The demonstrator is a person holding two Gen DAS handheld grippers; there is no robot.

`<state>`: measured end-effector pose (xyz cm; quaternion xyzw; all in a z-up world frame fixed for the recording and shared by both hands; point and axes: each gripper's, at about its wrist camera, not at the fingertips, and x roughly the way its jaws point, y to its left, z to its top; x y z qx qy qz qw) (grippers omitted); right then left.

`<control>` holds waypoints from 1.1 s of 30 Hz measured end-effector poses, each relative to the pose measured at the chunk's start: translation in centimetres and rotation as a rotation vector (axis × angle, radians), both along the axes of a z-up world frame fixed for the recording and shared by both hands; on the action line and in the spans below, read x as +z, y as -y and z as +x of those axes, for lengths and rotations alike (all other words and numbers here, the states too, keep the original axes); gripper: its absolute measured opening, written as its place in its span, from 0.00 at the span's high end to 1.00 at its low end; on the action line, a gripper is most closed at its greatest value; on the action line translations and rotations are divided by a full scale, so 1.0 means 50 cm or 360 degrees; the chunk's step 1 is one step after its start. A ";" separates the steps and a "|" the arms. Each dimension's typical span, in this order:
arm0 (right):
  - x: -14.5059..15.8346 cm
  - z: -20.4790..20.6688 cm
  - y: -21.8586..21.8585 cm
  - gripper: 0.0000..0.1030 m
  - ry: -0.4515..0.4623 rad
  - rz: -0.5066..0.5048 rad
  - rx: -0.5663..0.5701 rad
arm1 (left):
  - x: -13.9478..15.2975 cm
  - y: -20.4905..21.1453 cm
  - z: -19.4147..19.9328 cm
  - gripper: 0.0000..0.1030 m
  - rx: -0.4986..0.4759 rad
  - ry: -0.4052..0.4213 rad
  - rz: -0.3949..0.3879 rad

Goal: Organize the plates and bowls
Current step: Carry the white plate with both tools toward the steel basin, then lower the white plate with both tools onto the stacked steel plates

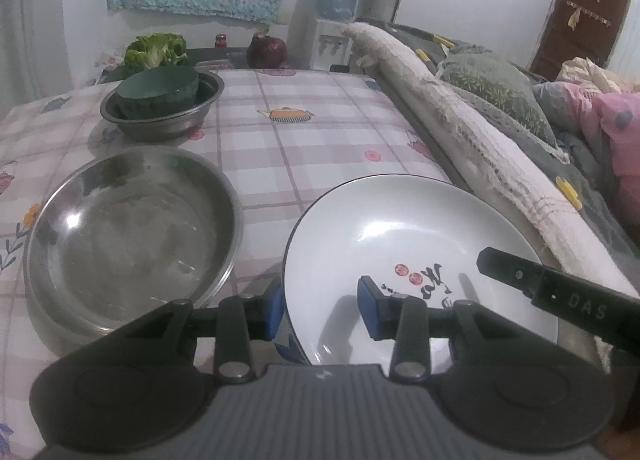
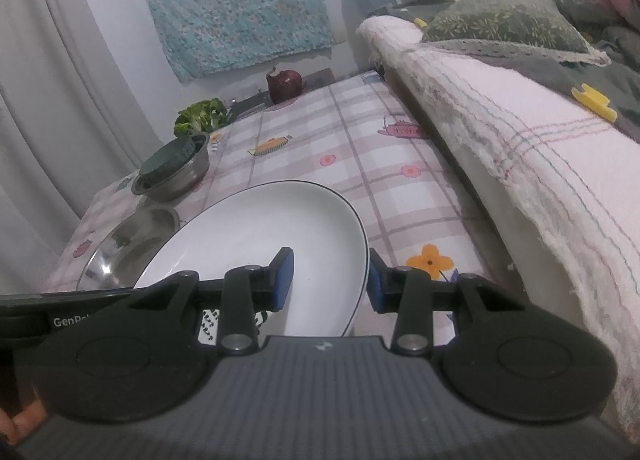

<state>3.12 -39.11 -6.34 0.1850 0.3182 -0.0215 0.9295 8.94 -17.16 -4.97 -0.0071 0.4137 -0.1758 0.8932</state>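
Note:
A white plate (image 1: 400, 228) (image 2: 260, 228) with a thin dark rim and printed marks hangs just over the checked tablecloth (image 1: 304, 148), near its right edge. My left gripper (image 1: 320, 312) is shut on the plate's left rim, one blue pad outside and one inside. On the opposite rim my right gripper (image 2: 330, 284) is shut the same way. One of its fingers (image 1: 560, 292) reaches in over the plate. A wide steel basin (image 1: 132, 236) (image 2: 120, 248) stands empty to the left. Behind it, a smaller steel bowl (image 1: 160, 120) (image 2: 180, 180) holds an upturned green bowl (image 1: 158, 94) (image 2: 170, 158).
Broccoli (image 1: 156, 48) (image 2: 200, 120) and a dark red onion (image 1: 267, 52) (image 2: 285, 86) lie at the table's far end. A bed with a rolled towel (image 1: 480, 148) (image 2: 520, 148) and cushions runs close along the right side. A curtain (image 2: 60, 100) hangs on the left.

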 end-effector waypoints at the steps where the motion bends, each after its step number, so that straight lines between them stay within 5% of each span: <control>1: 0.005 0.002 -0.002 0.64 0.0007 -0.0005 0.0004 | 0.003 -0.003 0.000 0.62 0.0005 0.0004 -0.0005; 23: 0.077 0.126 -0.201 0.64 0.0058 -0.0055 0.0266 | 0.047 -0.227 0.051 0.62 0.0327 0.0086 -0.0139; 33: 0.022 0.209 -0.335 0.64 -0.0050 -0.0008 0.0387 | 0.009 -0.344 0.109 0.62 0.0457 -0.0012 -0.0089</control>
